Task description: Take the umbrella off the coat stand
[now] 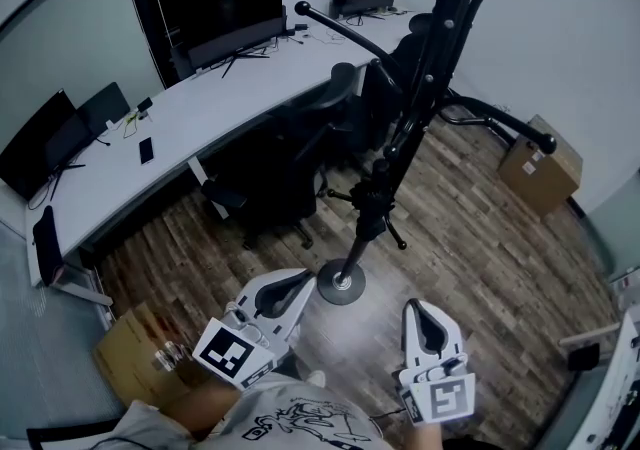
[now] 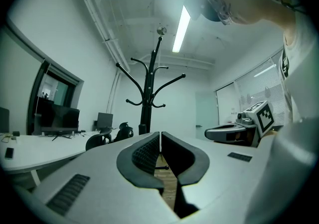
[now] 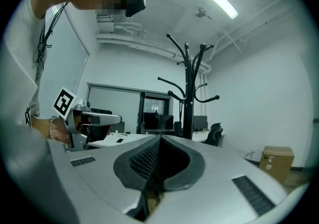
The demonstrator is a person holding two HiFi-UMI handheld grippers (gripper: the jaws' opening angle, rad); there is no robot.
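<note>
A black coat stand (image 1: 400, 138) rises from a round base on the wooden floor just ahead of me. It also shows straight ahead in the left gripper view (image 2: 147, 98) and the right gripper view (image 3: 188, 103). A small dark folded umbrella (image 1: 373, 200) hangs close against its pole, seen as a short cylinder (image 2: 142, 129) (image 3: 177, 128). My left gripper (image 1: 300, 283) (image 2: 160, 134) is shut and empty, its tips near the stand's base in the head view. My right gripper (image 1: 424, 308) (image 3: 160, 138) is shut and empty too, to the right of the base. Both point level at the stand and touch nothing.
A long white desk (image 1: 200, 108) with monitors curves across the back. Black office chairs (image 1: 290, 168) stand between it and the stand. A cardboard box (image 1: 540, 173) sits by the right wall, and another box (image 1: 135, 348) lies at lower left.
</note>
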